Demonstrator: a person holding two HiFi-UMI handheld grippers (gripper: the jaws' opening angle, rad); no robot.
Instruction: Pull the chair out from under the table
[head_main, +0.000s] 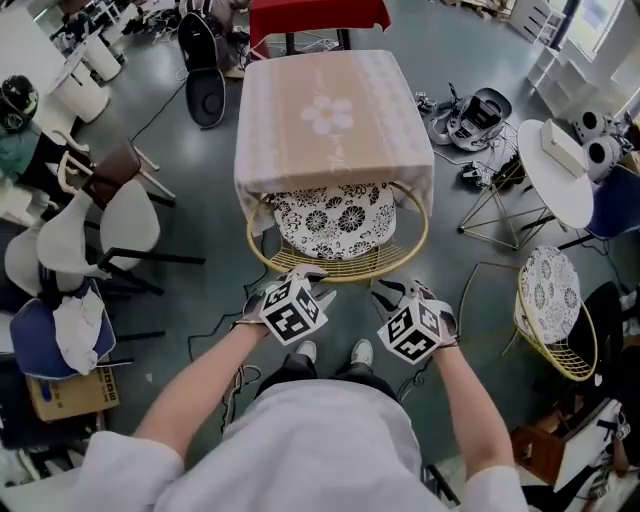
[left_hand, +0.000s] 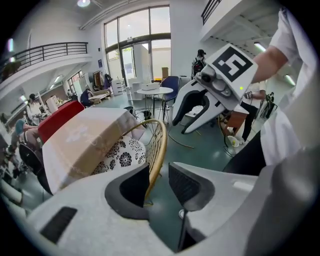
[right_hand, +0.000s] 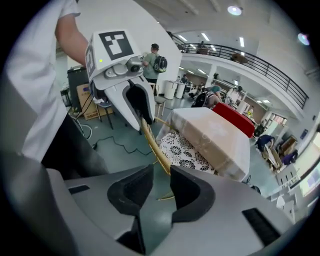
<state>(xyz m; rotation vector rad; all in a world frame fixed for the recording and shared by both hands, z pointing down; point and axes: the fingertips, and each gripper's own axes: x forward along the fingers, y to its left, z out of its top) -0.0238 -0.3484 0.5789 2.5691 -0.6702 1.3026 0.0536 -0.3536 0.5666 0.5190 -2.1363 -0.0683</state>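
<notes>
Chair (head_main: 337, 222) sits mostly under table (head_main: 330, 110); pull not started. Left gripper (head_main: 308, 282) and right gripper (head_main: 398, 290) straddle chair's gold back rim (head_main: 340, 268), jaws apart, neither clamped.

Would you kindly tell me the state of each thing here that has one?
Tablecloth: spread flat, edges hanging down.
Wire chair: tucked in, seat partly under the tablecloth.
Left gripper: open, jaws astride the chair's rim.
Right gripper: open, jaws astride the chair's rim.
</notes>
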